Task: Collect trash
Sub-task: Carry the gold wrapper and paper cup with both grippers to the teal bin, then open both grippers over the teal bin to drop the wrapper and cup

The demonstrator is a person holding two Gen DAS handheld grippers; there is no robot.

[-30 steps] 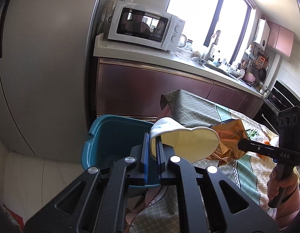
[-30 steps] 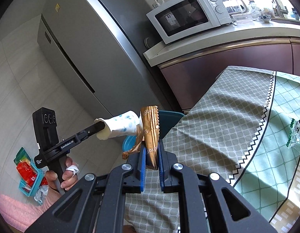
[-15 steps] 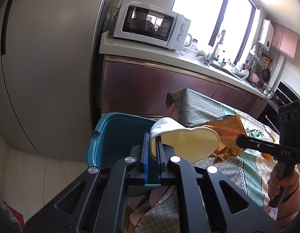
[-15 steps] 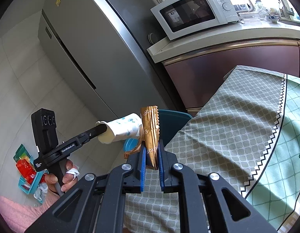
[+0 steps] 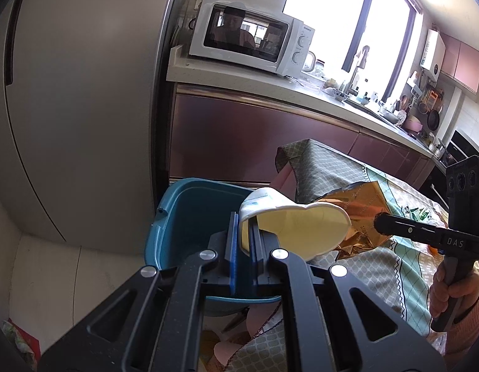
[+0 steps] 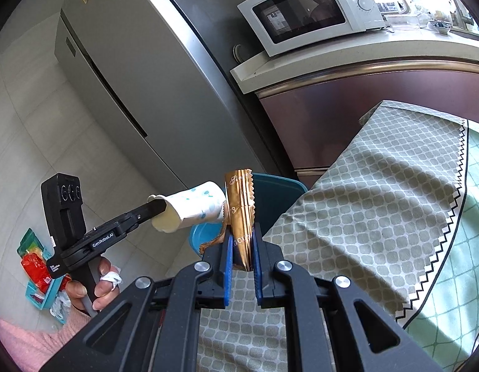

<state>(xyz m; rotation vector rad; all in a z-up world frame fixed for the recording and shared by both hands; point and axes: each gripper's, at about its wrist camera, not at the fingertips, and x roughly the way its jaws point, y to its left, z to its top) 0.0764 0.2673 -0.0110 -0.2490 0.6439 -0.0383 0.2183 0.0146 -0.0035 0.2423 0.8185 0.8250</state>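
- The left gripper (image 5: 245, 248) is clamped on the rim of a crushed paper cup (image 5: 296, 229). In the right wrist view the cup (image 6: 192, 209) lies almost level, its open mouth toward the gripper and its base toward the bin (image 6: 270, 195).
- The bin (image 5: 192, 217) stands on the floor between the fridge (image 5: 84, 93) and the cloth-covered table (image 5: 348, 179); the left view looks into it, but the gripper hides its bottom. The right view shows only part of its rim, behind the cup and the bag.
- The right gripper (image 6: 241, 254) is clamped on a gold foil bag (image 6: 241, 214), seen edge-on and upright, its serrated top edge uppermost. The left view shows the bag's (image 5: 357, 214) crumpled broad face over the table's edge, partly behind the cup.
- Whether cup and bag touch cannot be told.
- Only the right view shows coloured packets (image 6: 34, 263) on the floor; only the left shows the sink and window.
- Each view catches the hand (image 6: 93, 285) on the other gripper's handle.
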